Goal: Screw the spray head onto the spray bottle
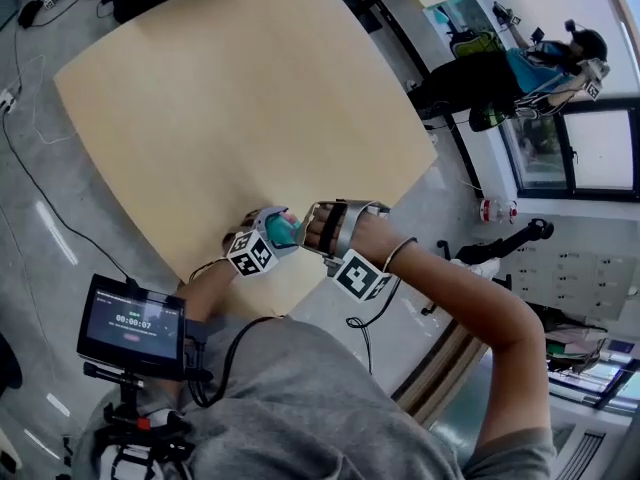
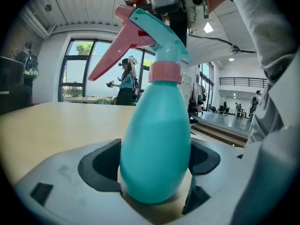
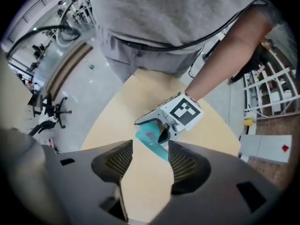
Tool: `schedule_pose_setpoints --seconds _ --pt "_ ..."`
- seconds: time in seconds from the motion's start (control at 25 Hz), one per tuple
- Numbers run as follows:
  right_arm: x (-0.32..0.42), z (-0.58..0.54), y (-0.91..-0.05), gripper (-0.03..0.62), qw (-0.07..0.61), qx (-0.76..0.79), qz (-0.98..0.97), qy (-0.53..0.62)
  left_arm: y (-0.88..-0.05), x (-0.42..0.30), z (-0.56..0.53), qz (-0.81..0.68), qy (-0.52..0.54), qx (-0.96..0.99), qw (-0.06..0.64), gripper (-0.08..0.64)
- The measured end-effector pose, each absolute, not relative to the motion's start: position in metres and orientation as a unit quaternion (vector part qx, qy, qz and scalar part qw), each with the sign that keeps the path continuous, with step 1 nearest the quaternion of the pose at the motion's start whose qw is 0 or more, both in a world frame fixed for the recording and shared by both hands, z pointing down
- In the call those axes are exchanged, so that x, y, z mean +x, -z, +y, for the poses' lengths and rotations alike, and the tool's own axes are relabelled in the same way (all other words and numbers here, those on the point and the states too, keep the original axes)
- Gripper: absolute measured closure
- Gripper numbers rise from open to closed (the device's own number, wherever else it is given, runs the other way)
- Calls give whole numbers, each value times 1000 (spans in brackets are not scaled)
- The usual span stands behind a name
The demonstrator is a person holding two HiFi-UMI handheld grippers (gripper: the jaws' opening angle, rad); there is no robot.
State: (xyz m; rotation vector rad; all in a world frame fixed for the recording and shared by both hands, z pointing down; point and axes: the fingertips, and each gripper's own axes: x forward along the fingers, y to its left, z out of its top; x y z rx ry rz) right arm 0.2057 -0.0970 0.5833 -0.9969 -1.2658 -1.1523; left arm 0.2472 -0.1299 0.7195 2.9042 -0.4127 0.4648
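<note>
A teal spray bottle [image 2: 154, 144] stands upright between the jaws of my left gripper [image 2: 157, 165], which is shut on its belly. A teal spray head [image 2: 154, 32] with a pink trigger [image 2: 117, 50] and a pink collar [image 2: 164, 71] sits on the neck. In the head view the bottle [image 1: 284, 233] is over the near edge of the tan table [image 1: 250, 98], next to my left gripper [image 1: 264, 230]. My right gripper [image 3: 150, 158] hangs just above the spray head [image 3: 151, 139], jaws open, pads not pressing on it. The head view shows my right gripper [image 1: 322, 226] to the bottle's right.
A small monitor on a tripod [image 1: 132, 325] stands at my left, off the table. Cables [image 1: 25, 138] trail on the floor at the left. Another person [image 1: 520, 73] stands by the windows at the far right, and a water bottle [image 1: 497, 210] lies on the floor.
</note>
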Motion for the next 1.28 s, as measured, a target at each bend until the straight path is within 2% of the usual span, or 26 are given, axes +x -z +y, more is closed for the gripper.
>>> schedule_pose_setpoints --seconds 0.24,0.36,0.6,0.72,0.84,0.96,1.12,1.28 --pt "212 -105 -614 374 538 -449 -527 480 -719 257 -135 -136 -157 974 88 159" --pt "202 -105 -622 407 569 -391 -580 432 -718 260 -136 -137 -157 974 88 158" --pt "195 -114 -620 448 667 -151 -702 200 -717 257 -132 -147 -155 973 90 158" --pt "194 -121 -620 448 693 43 -717 72 -715 254 -130 -155 -157 971 89 158" --pt "192 -125 -616 449 670 205 -713 -23 -714 249 -128 -169 -157 969 88 158" --pt "189 -128 -611 449 623 279 -724 -94 -715 247 -126 -180 -155 967 90 158" --pt "182 -122 -606 448 608 231 -751 -116 -716 247 -124 -180 -154 967 93 158" --pt "165 -120 -556 448 554 103 -820 -102 -716 251 -122 -155 -157 971 87 158"
